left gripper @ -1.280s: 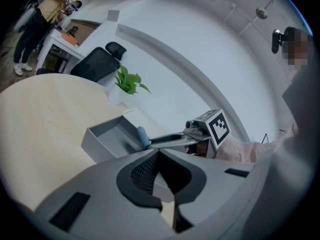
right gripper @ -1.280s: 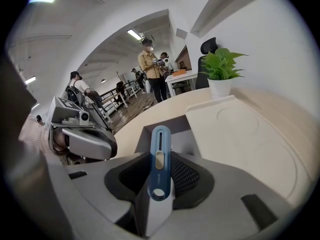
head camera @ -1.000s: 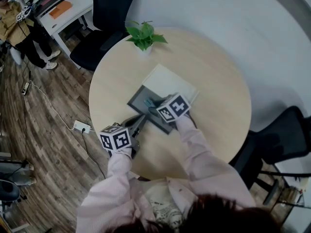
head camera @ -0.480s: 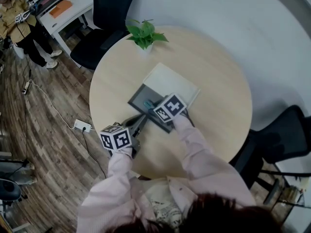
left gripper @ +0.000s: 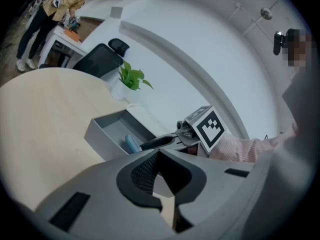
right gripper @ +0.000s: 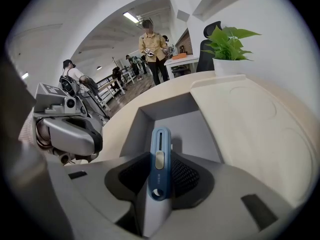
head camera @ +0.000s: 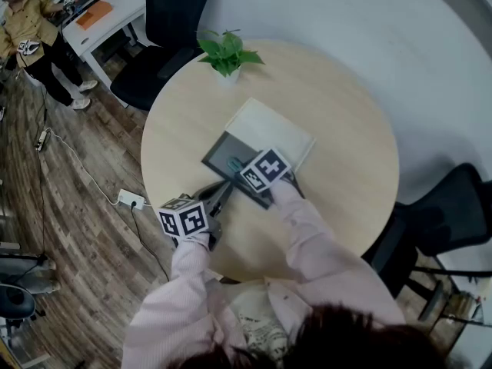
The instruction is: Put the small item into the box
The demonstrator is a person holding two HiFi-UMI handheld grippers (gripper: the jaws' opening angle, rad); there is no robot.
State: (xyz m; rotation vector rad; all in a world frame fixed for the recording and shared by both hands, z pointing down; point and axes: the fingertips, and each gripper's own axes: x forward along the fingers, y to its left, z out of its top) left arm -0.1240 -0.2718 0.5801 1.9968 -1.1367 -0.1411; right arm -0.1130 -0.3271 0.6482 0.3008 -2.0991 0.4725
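Right gripper (right gripper: pixel 160 178) clamped on blue cutter (right gripper: pixel 160 151), over grey box (head camera: pixel 221 154) mid-table (head camera: pixel 346 121), left gripper (left gripper: pixel 158 156) closed, empty, by table's near edge.

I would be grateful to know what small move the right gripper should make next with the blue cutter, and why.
Probably open the right gripper and let go. Its jaws are clamped on the blue cutter, whose far end points down inside the open grey box, so a release should drop it there.
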